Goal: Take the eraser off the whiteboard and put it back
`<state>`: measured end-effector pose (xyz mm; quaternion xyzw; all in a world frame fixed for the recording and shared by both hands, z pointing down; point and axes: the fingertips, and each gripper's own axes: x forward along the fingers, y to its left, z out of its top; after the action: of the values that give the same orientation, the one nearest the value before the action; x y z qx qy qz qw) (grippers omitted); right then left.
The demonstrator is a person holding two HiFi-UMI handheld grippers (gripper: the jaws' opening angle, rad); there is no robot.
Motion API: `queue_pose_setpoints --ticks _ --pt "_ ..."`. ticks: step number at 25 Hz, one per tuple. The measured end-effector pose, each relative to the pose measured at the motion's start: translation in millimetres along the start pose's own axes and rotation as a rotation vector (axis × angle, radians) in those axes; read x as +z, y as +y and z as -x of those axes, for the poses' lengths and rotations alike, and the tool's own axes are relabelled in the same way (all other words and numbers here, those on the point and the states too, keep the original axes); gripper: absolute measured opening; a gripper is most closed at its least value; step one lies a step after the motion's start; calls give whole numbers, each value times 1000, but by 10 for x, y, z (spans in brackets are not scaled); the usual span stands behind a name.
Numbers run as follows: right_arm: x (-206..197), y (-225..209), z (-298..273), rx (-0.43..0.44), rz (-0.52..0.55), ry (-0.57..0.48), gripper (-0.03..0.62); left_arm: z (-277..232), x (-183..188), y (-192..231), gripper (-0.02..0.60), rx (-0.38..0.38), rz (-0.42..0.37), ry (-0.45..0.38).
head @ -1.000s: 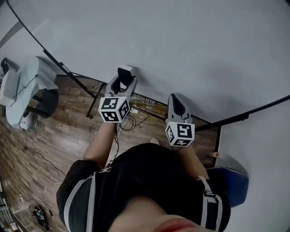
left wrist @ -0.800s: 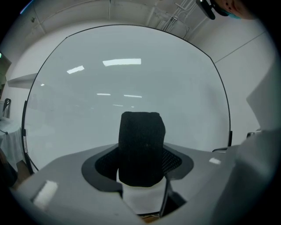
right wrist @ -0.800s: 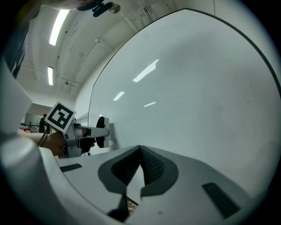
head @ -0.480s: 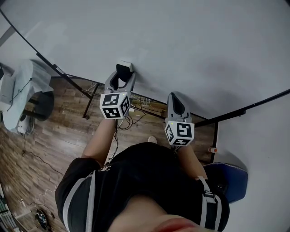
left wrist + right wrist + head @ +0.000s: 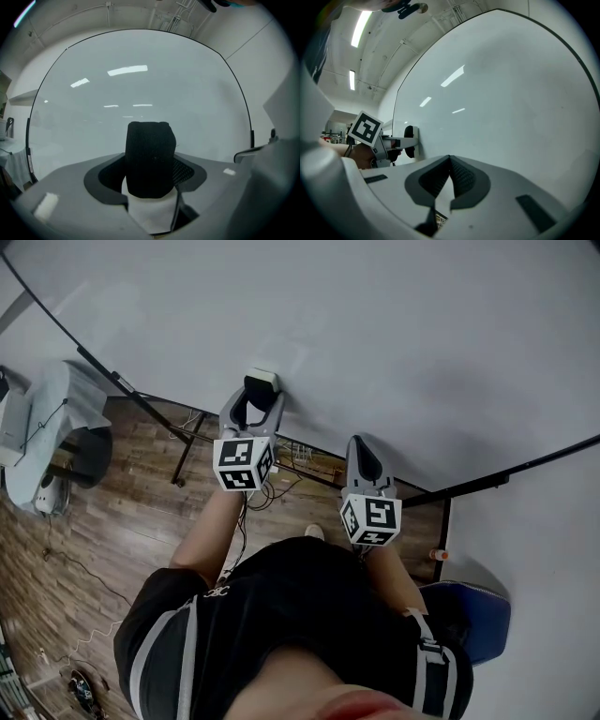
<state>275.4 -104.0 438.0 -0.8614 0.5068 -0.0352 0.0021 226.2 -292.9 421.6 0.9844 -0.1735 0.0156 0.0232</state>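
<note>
Eraser [image 5: 261,381] sits flat against the whiteboard [image 5: 394,324], low down near its bottom edge, and I've got it pinched in the left tongs [image 5: 256,396]. Sweeping from the left now: a chair draped in pale cloth [image 5: 58,413] stands at the far side on the wooden floor [image 5: 122,512]. Next over, my left tongs point level at the board. In the left gripper view the jaws are clamped on either side of the eraser's white body, with its black felt end standing up between them and the board right behind it. A tangle of cables [image 5: 292,457] lies on the floor under the board, between the two tools. On to the right tongs [image 5: 365,456]: they hover just off the whiteboard, near the left pair but apart from them. In the right gripper view the pads meet at the tips with nothing between them, so they are closed and empty. Far right, a blue rounded object [image 5: 480,617] sits on the floor; I can't tell what it is.
</note>
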Motion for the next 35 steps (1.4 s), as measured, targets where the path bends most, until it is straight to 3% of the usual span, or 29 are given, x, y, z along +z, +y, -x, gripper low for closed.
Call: queue_pose_setpoints --ticks 13,19,20,24,26,35 --pt "-24 296 -239 100 -9 6 5 397 160 59 288 0 2 -98" --pt "50 589 -448 187 -8 3 5 700 201 251 281 52 13 -131" --pt "59 655 -485 202 -8 2 5 758 196 315 266 71 12 -131" --pt "76 854 -599 252 -8 -8 5 1011 75 579 65 187 25 -104" --pt "109 928 -656 273 -9 -22 5 1121 11 708 13 239 46 -90" --pt "254 1243 -719 338 -2 -91 5 1531 -112 1017 11 341 75 -56"
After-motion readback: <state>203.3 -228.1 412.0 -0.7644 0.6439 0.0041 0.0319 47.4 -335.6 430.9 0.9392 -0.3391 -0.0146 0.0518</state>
